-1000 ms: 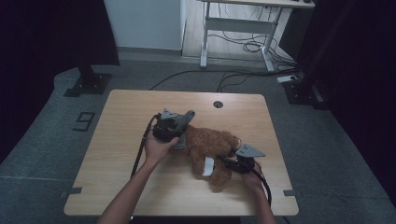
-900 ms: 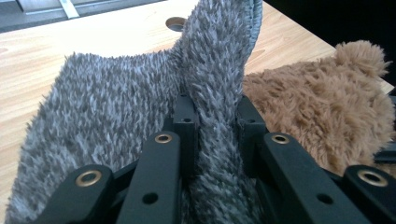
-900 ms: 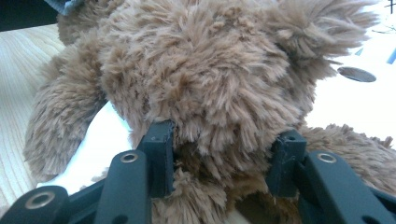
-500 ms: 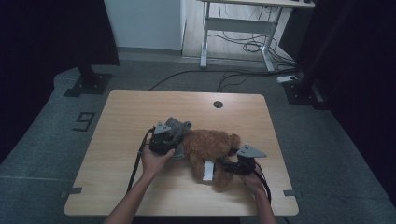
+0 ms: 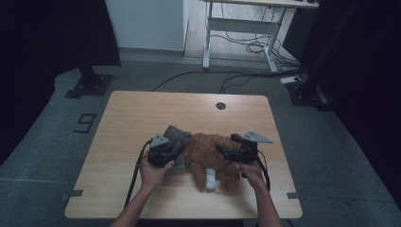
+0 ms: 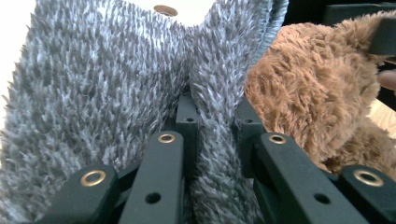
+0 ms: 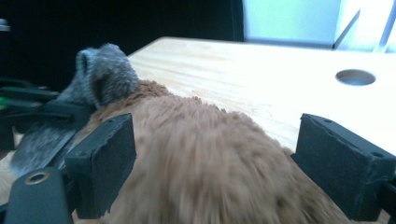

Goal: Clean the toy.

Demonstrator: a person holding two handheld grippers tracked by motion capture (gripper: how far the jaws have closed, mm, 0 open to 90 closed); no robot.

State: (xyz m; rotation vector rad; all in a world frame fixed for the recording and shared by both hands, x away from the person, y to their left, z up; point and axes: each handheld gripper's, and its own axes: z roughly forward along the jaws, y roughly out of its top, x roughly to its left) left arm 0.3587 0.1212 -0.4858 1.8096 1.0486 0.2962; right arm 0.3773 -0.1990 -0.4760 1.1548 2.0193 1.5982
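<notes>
grey cloth pinched at left, brown plush between open jaws at right

on the table (image 5: pixel 142 113), the left gripper (image 5: pixel 163 153) sits low at the left end of the plush toy (image 5: pixel 208 151). in the left gripper view its jaws are clamped together on a fold of the grey fuzzy cloth (image 6: pixel 140 79), which bunches up on both sides of them; the brown plush (image 6: pixel 317 88) lies just beside it, touching the cloth's right edge. in the high view the cloth (image 5: pixel 177 135) rests at the plush's head end, near the middle of the table, and it may be wrapped part way round the head, though the fur hides the join.

to the right, the right gripper (image 5: pixel 231 152) hangs over the plush's body. its jaws have just been opening and stand wide apart in the right gripper view, with the brown fur (image 7: pixel 210 158) rising between the pads (image 7: pixel 105 163), not pressed. beyond lies the grey cloth (image 7: pixel 105 72).
</notes>
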